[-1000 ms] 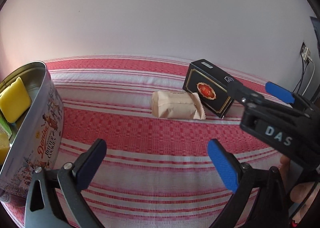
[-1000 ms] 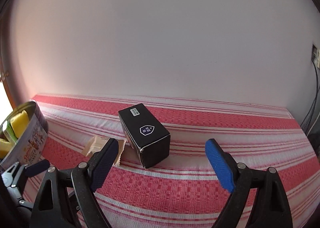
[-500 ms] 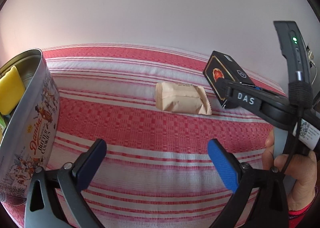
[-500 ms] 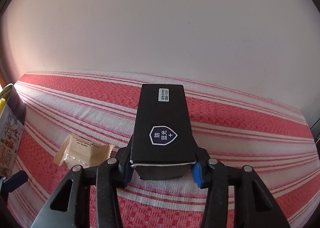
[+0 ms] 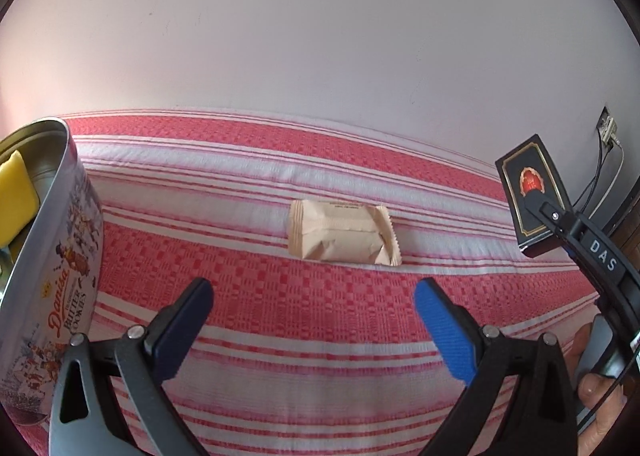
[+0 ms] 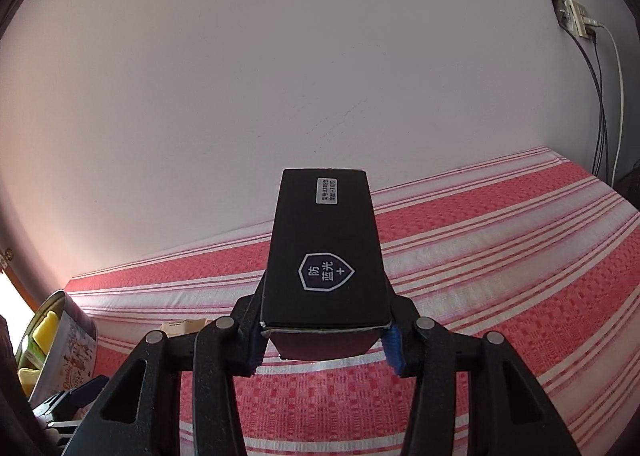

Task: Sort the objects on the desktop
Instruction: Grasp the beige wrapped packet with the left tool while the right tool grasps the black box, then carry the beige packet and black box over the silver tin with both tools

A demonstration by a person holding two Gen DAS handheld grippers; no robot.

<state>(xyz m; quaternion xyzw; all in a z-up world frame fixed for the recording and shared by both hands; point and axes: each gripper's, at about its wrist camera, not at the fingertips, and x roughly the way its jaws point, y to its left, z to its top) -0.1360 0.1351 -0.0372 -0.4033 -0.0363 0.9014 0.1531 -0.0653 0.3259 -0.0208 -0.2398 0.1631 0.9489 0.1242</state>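
My right gripper (image 6: 324,348) is shut on a black box (image 6: 326,252) with a shield logo, gripped at its near end and lifted off the cloth. In the left wrist view the same black box (image 5: 530,196) hangs at the right edge, tilted, showing a gold border and a red emblem. A beige snack packet (image 5: 342,234) lies on the red and white striped cloth, just ahead of my left gripper (image 5: 312,324), which is open with nothing between its fingers. A silver butter cookie tin (image 5: 56,276) stands at the left, holding a yellow item (image 5: 14,192).
A plain wall runs behind the table (image 5: 280,160). A wall socket (image 6: 576,18) with cables hanging from it sits at the far right. The cookie tin (image 6: 68,348) shows at the lower left of the right wrist view. A hand (image 5: 596,388) grips the right tool's handle.
The right gripper closed on the black box, lifted it from beside the snack packet and rolled as it carried it right. The left gripper stayed open and nearly still.
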